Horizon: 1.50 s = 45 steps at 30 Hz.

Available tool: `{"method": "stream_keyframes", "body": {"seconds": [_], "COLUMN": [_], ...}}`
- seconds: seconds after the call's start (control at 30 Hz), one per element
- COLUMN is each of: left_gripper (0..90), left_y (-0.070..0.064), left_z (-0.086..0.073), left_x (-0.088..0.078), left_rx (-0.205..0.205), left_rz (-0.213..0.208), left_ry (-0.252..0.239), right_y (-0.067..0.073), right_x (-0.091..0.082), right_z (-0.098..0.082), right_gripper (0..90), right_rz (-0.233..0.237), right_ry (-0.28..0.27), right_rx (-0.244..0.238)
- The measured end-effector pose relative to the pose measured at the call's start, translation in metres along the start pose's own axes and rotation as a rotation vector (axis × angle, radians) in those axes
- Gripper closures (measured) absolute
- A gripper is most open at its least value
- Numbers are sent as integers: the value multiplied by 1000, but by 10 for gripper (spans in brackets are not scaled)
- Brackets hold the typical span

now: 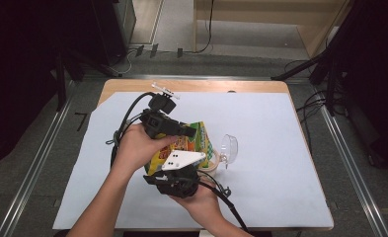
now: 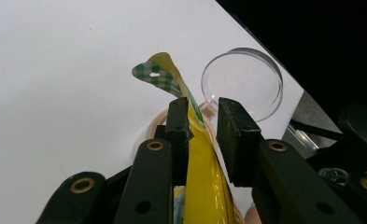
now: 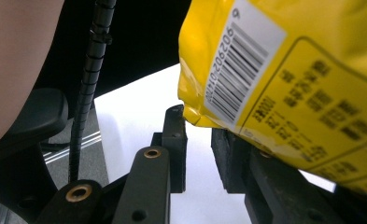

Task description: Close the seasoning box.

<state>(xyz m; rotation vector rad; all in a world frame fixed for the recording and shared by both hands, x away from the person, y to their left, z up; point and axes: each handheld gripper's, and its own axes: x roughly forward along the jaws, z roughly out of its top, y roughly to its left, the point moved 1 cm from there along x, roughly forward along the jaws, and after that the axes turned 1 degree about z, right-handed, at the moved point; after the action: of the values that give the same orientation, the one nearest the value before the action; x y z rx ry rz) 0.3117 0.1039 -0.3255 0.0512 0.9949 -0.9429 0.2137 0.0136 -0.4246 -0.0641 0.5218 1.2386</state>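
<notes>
Holding the yellow snack bag (image 1: 191, 140) at table centre, both hands meet: left tool (image 1: 181, 131) at 11 o'clock, right tool (image 1: 181, 173) at 6. Left gripper view: left tool (image 2: 203, 122) grips the bag's edge (image 2: 204, 177), a clear cup (image 2: 242, 81) at 1 o'clock. Right gripper view: right tool (image 3: 197, 140) clamps the bag's corner (image 3: 195, 112). Tearing probably goes best with firm pinches, pulling apart evenly.

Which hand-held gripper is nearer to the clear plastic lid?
Left. The left hand-held gripper holds the yellow bag's top edge, with the clear plastic lid just past its jaws. The right hand-held gripper sits at the bag's lower corner.
</notes>
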Motion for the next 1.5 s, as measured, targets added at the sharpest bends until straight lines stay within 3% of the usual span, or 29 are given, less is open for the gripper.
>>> {"method": "stream_keyframes", "body": {"seconds": [0.33,0.97,1.5], "left_gripper": [754,785,779], "left_y": [0,-3,-4], "left_z": [-1,-1,-2], "left_x": [0,0,0], "left_rx": [4,52,59], "left_rz": [2,32,31], "left_ry": [2,-4,-3], "right_y": [0,0,0], "right_x": [0,0,0], "right_z": [-1,-1,-1], "right_gripper": [768,772,772], "right_rz": [-4,-3,-5], "right_ry": [1,1,-1], "right_rx": [-9,-5,-8]}}
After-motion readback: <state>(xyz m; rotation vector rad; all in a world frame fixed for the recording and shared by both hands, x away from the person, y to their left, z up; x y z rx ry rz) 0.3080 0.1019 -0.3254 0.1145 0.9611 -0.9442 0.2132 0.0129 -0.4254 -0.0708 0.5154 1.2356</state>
